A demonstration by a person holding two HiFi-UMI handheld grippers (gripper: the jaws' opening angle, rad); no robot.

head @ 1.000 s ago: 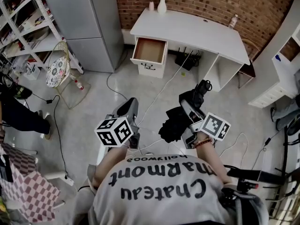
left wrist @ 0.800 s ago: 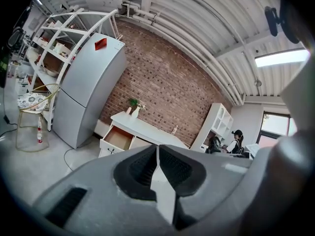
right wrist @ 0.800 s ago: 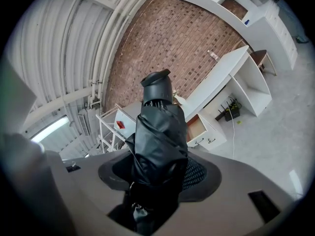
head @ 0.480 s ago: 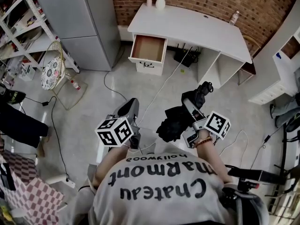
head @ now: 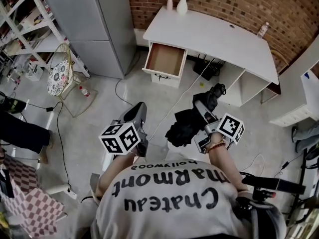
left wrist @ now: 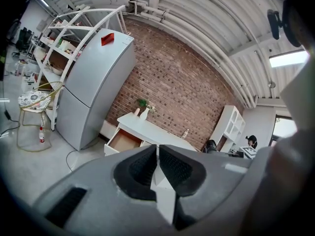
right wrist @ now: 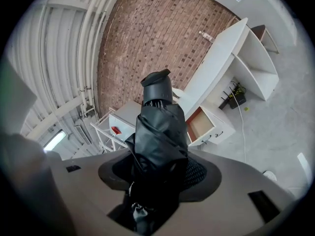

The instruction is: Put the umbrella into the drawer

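A black folded umbrella [head: 185, 124] is clamped in my right gripper [head: 202, 109], its handle end pointing toward the desk. In the right gripper view the umbrella [right wrist: 160, 127] fills the space between the jaws of my right gripper [right wrist: 157, 168]. My left gripper [head: 137, 114] is held beside it, and in the left gripper view its jaws [left wrist: 157, 163] stand shut with nothing in them. The open wooden drawer [head: 166, 60] sticks out of the left end of the white desk [head: 224, 39], ahead of both grippers. The left gripper view shows the drawer [left wrist: 123, 140] too.
A grey fridge [head: 94, 24] stands left of the desk. A wire chair with a patterned cushion [head: 61, 76] and shelves are further left. Cables [head: 172, 98] trail over the floor toward the desk. A vase [head: 182, 5] and a bottle [head: 262, 30] stand on the desk.
Both grippers have moved forward toward the desk, which now sits further right in the head view. The right gripper has rolled slightly and still holds the umbrella.
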